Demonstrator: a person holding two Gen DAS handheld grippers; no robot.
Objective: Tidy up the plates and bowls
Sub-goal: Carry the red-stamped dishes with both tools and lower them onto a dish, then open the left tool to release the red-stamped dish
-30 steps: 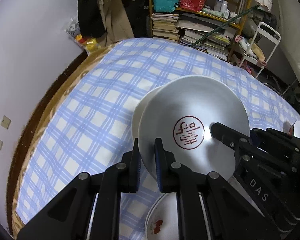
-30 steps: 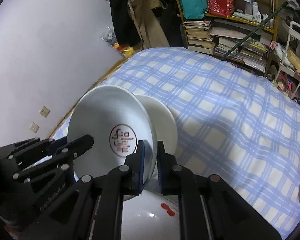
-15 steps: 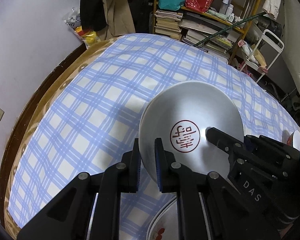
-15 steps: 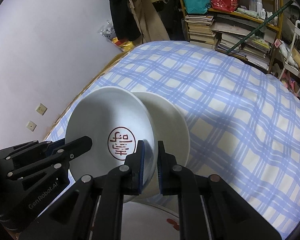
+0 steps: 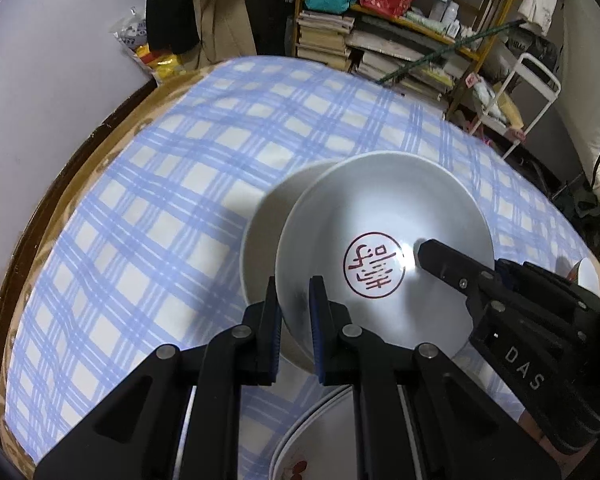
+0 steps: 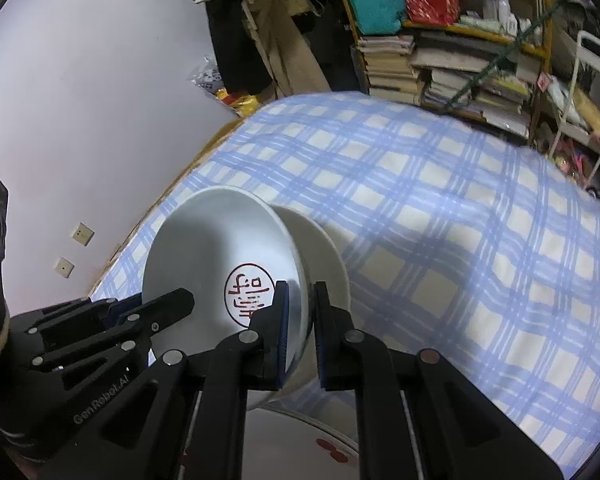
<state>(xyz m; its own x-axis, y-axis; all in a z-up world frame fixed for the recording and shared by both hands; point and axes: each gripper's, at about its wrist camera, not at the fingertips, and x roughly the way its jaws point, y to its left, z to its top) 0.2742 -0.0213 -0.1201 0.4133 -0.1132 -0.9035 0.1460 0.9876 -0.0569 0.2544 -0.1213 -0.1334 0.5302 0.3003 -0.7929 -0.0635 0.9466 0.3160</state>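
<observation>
The left gripper (image 5: 294, 300) is clamped on the near rim of a white bowl (image 5: 384, 240) whose inner floor carries a red circular seal mark (image 5: 374, 266); the rim passes between its blue-padded fingers (image 5: 316, 312). The right gripper (image 6: 298, 308) pinches the opposite side of the same bowl's (image 6: 216, 248) rim, its black body visible at the lower right of the left wrist view. The bowl is held tilted, its mouth turned toward both cameras. Behind it, partly overlapped, sits a second white bowl (image 5: 260, 240), seen in the right wrist view as a plain wall (image 6: 324, 264); whether the two touch cannot be told. Below the grippers lies a white plate (image 5: 324, 436) with red cherry marks. All are above a blue-checked tablecloth (image 5: 160, 184), with a cluttered bookshelf (image 5: 400, 40) beyond.
</observation>
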